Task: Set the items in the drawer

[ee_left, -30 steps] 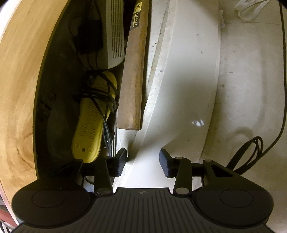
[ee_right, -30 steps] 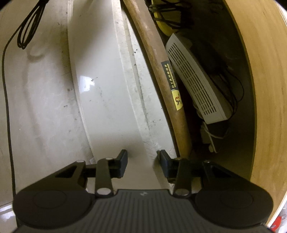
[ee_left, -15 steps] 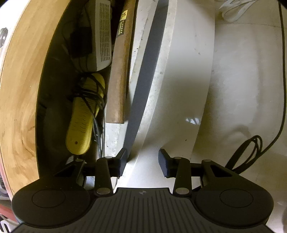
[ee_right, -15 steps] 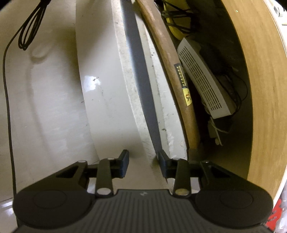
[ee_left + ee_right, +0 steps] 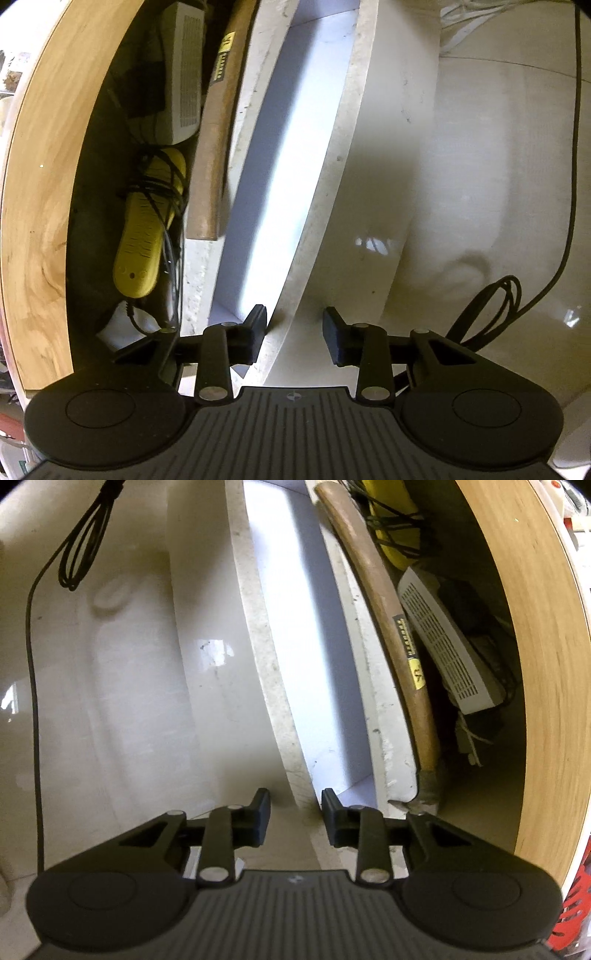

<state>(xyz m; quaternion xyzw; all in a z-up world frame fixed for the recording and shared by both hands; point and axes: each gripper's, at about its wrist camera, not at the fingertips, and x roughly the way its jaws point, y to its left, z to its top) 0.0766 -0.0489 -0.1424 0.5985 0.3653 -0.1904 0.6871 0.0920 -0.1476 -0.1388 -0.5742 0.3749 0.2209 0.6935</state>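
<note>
Straddled the white drawer front panel (image 5: 347, 192) with the left gripper (image 5: 294, 334) and right gripper (image 5: 294, 814), jaws wide, empty. Lay beyond, under the wooden tabletop (image 5: 40, 177): wooden-handled hammer (image 5: 384, 602), yellow remote-shaped device (image 5: 146, 229), white vented box (image 5: 443, 642).

The only printing is a yellow-and-black label (image 5: 412, 657) stuck on the wooden hammer handle (image 5: 384, 602), seen again in the left wrist view (image 5: 224, 55), but its letters are too small and blurred to read.
</note>
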